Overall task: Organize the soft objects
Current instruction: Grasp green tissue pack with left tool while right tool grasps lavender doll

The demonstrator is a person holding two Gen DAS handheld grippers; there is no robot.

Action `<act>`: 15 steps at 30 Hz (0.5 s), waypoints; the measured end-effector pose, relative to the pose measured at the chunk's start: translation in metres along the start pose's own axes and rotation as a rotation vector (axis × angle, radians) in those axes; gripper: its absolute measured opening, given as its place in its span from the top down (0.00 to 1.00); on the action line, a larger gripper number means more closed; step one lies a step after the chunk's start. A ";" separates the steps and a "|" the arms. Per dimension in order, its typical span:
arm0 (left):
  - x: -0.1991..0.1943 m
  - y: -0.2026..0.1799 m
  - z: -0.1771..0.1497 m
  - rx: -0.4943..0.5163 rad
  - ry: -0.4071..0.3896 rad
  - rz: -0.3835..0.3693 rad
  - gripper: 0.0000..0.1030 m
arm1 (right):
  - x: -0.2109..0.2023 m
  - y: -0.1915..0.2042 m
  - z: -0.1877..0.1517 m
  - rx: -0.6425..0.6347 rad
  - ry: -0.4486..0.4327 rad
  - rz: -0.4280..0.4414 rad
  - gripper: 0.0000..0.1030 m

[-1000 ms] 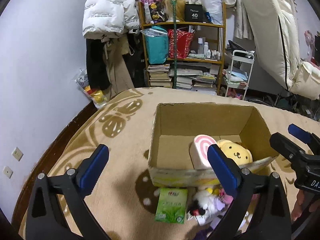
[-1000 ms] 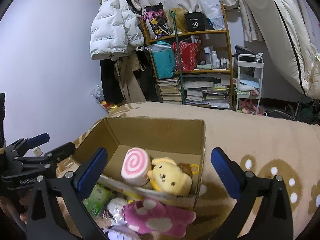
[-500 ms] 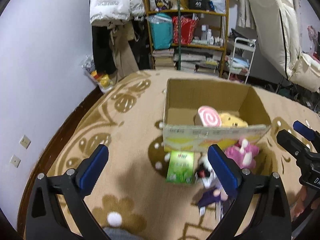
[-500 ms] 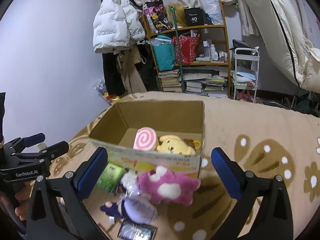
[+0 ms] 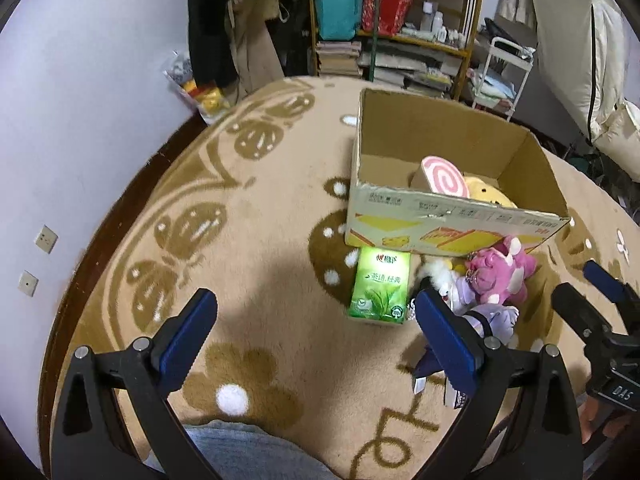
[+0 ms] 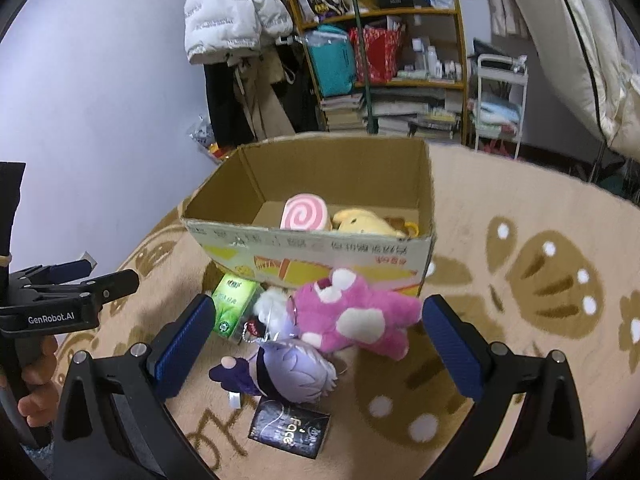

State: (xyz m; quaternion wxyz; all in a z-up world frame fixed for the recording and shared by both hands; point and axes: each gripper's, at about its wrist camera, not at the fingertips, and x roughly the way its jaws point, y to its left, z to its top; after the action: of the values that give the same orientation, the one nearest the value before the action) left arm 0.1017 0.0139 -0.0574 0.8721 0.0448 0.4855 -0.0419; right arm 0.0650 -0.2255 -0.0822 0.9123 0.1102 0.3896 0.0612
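Note:
An open cardboard box (image 6: pixel 320 252) (image 5: pixel 448 220) sits on the rug and holds a pink swirl-roll plush (image 6: pixel 302 214) (image 5: pixel 442 174) and a yellow dog plush (image 6: pixel 364 222) (image 5: pixel 486 192). In front of the box lie a pink bear plush (image 6: pixel 352 316) (image 5: pixel 500 274), a purple-haired doll (image 6: pixel 288 372) (image 5: pixel 492 316), a small white plush (image 6: pixel 268 304) and a green tissue pack (image 6: pixel 232 304) (image 5: pixel 380 286). My right gripper (image 6: pixel 316 348) is open and empty above the pink bear and doll. My left gripper (image 5: pixel 316 336) is open and empty, left of the pile.
A black sachet (image 6: pixel 290 428) lies on the rug before the doll. A beige patterned rug (image 5: pixel 240 220) covers the floor. A cluttered shelf (image 6: pixel 384 60), hanging coats (image 6: pixel 236 12), a white trolley (image 6: pixel 498 100) and a leaning mattress (image 5: pixel 572 40) stand behind the box.
Both grippers have pulled back and up from the box. The toys on the rug in front of the box have come into full view. Both stay open.

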 end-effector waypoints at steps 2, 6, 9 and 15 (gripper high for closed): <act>0.008 0.000 0.002 -0.002 0.026 -0.012 0.04 | 0.009 -0.002 0.001 0.014 0.024 0.004 0.00; 0.026 -0.002 0.006 0.010 0.079 0.000 0.04 | 0.027 -0.002 -0.001 0.022 0.082 0.005 0.00; 0.040 -0.004 0.009 0.013 0.121 -0.005 0.04 | 0.039 0.000 -0.003 0.016 0.128 -0.001 0.00; 0.068 -0.006 0.011 0.003 0.207 -0.011 0.04 | 0.061 0.008 -0.010 -0.024 0.213 -0.018 0.00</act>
State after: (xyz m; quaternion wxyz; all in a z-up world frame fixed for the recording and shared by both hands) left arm 0.1461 0.0049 -0.1094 0.8169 0.0475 0.5733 -0.0424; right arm 0.0993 -0.2038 -0.1298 0.8676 0.0884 0.4845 0.0689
